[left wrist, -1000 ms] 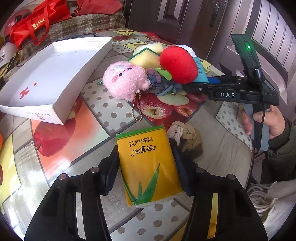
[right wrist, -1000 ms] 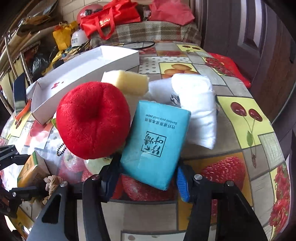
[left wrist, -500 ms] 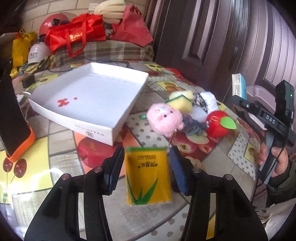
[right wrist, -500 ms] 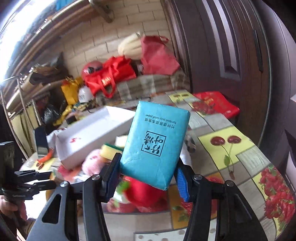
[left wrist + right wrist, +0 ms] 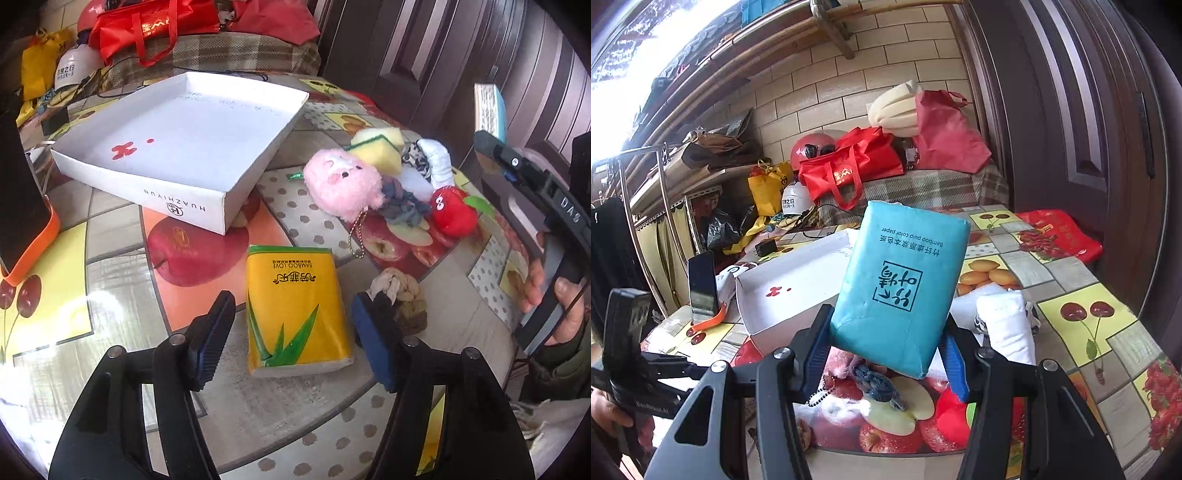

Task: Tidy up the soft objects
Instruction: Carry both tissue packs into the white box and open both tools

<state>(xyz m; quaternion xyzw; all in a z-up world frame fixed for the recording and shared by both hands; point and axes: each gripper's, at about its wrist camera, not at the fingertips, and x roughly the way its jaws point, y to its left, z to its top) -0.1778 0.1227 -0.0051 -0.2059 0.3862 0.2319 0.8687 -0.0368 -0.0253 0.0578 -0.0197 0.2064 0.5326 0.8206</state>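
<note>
A yellow tissue pack [image 5: 295, 308] lies flat on the table between the fingers of my left gripper [image 5: 293, 332]. Its jaws are opening and the pads stand clear of the pack on both sides. My right gripper [image 5: 886, 347] is shut on a teal tissue pack [image 5: 901, 284], held up in the air above the table. The right gripper [image 5: 495, 146] and its teal pack [image 5: 489, 107] also show at the right of the left wrist view. A white shallow box [image 5: 184, 144] sits at the back left. A pink plush [image 5: 343, 184], red plush apple [image 5: 452, 216] and yellow sponge [image 5: 380, 151] lie beside it.
A knotted rope toy [image 5: 400, 299] lies just right of the yellow pack, by my right finger. A white rolled cloth [image 5: 1008, 325] and grey-blue rope [image 5: 400, 203] lie among the toys. A phone in an orange stand [image 5: 18, 206] stands at the left. Red bags [image 5: 857, 162] sit on the bench behind.
My left gripper let go of the yellow pack, which now lies on the table between wider jaws. My right gripper lifted the teal pack higher and tilted up.
</note>
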